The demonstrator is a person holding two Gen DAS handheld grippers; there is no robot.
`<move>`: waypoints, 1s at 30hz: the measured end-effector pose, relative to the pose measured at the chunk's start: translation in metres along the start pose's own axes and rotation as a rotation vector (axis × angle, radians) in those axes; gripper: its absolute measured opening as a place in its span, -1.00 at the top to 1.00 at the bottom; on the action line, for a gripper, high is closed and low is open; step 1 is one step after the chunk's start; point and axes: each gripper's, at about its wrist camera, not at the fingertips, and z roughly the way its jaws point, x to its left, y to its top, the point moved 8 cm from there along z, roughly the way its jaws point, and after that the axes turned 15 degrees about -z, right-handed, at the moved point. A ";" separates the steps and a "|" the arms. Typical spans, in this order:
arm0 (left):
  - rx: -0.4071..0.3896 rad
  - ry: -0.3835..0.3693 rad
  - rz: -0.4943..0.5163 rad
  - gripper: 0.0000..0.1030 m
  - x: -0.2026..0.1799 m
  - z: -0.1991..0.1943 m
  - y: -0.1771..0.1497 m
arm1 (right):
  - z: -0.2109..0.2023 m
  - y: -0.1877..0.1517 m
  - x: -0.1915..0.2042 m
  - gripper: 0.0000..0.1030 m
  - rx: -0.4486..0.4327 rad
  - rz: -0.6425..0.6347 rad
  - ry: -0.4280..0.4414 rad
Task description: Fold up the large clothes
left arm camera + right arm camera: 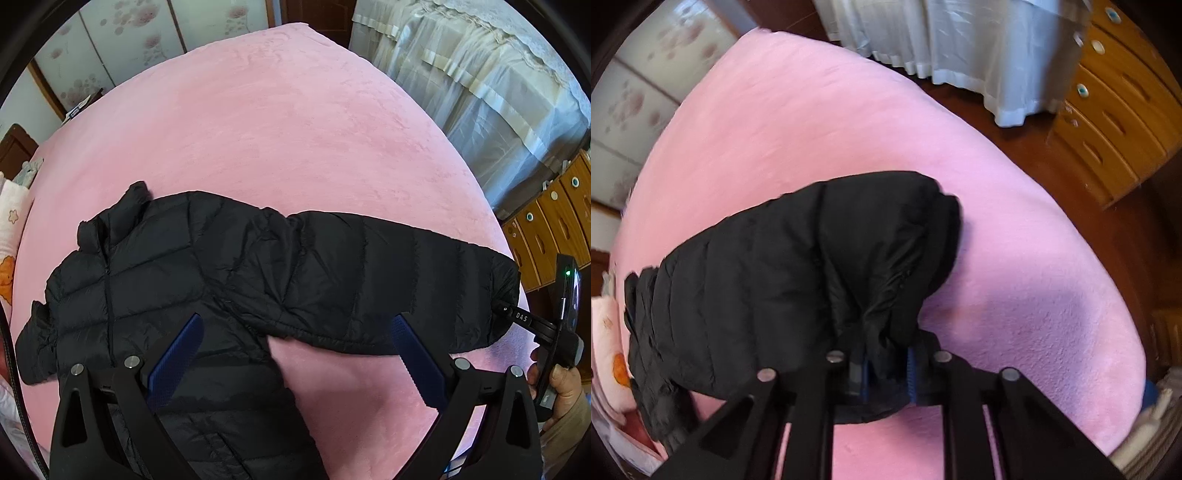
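Observation:
A black puffer jacket (177, 288) lies face up on a pink bed (277, 122), collar toward the far left. Its right sleeve (388, 280) stretches out to the right. My left gripper (295, 332) is open and empty, hovering over the jacket's body and the gap under the sleeve. My right gripper (517, 317) is at the sleeve's cuff. In the right wrist view the right gripper (886, 365) is shut on the sleeve cuff (886, 295), which bunches up and lifts off the bed (1034, 258).
A wooden chest of drawers (554, 218) stands right of the bed, with white curtains (480, 74) behind it. Patterned pillows (11, 236) lie at the bed's left edge. Flowered wardrobe doors (110, 44) stand at the far side.

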 end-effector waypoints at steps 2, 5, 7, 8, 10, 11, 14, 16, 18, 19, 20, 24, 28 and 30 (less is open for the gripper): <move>-0.017 -0.001 -0.014 -0.97 0.010 -0.007 0.001 | -0.016 0.007 0.015 0.79 -0.024 -0.033 0.009; -0.041 -0.008 -0.041 -0.97 0.028 -0.020 0.004 | -0.065 0.023 0.057 0.80 -0.113 -0.104 0.048; -0.061 -0.019 -0.069 -0.97 0.047 -0.031 0.006 | -0.096 0.033 0.090 0.80 -0.173 -0.162 0.091; -0.070 -0.026 -0.084 -0.97 0.058 -0.037 0.007 | -0.110 0.036 0.108 0.80 -0.197 -0.192 0.112; -0.090 -0.038 -0.121 -0.97 0.085 -0.049 0.010 | -0.146 0.042 0.161 0.80 -0.254 -0.283 0.171; -0.100 -0.046 -0.139 -0.97 0.099 -0.054 0.011 | -0.158 0.042 0.187 0.80 -0.274 -0.321 0.197; -0.133 -0.055 -0.199 -0.97 0.153 -0.070 0.017 | -0.187 0.037 0.271 0.80 -0.317 -0.441 0.280; -0.154 -0.047 -0.245 -0.97 0.198 -0.077 0.019 | -0.196 0.030 0.331 0.79 -0.324 -0.496 0.346; -0.166 -0.040 -0.294 -0.97 0.241 -0.079 0.019 | -0.192 0.023 0.384 0.79 -0.322 -0.545 0.392; -0.169 -0.030 -0.318 -0.97 0.266 -0.078 0.018 | -0.184 0.022 0.414 0.79 -0.320 -0.573 0.396; -0.169 -0.018 -0.337 -0.97 0.288 -0.077 0.017 | -0.175 0.021 0.435 0.79 -0.313 -0.594 0.393; -0.188 0.039 -0.416 -0.97 0.372 -0.067 0.011 | -0.121 0.008 0.526 0.79 -0.250 -0.649 0.395; -0.188 0.066 -0.512 -0.97 0.445 -0.051 -0.002 | -0.069 -0.014 0.600 0.79 -0.180 -0.717 0.375; -0.176 0.073 -0.553 -0.97 0.472 -0.040 -0.009 | -0.051 -0.026 0.629 0.78 -0.174 -0.765 0.361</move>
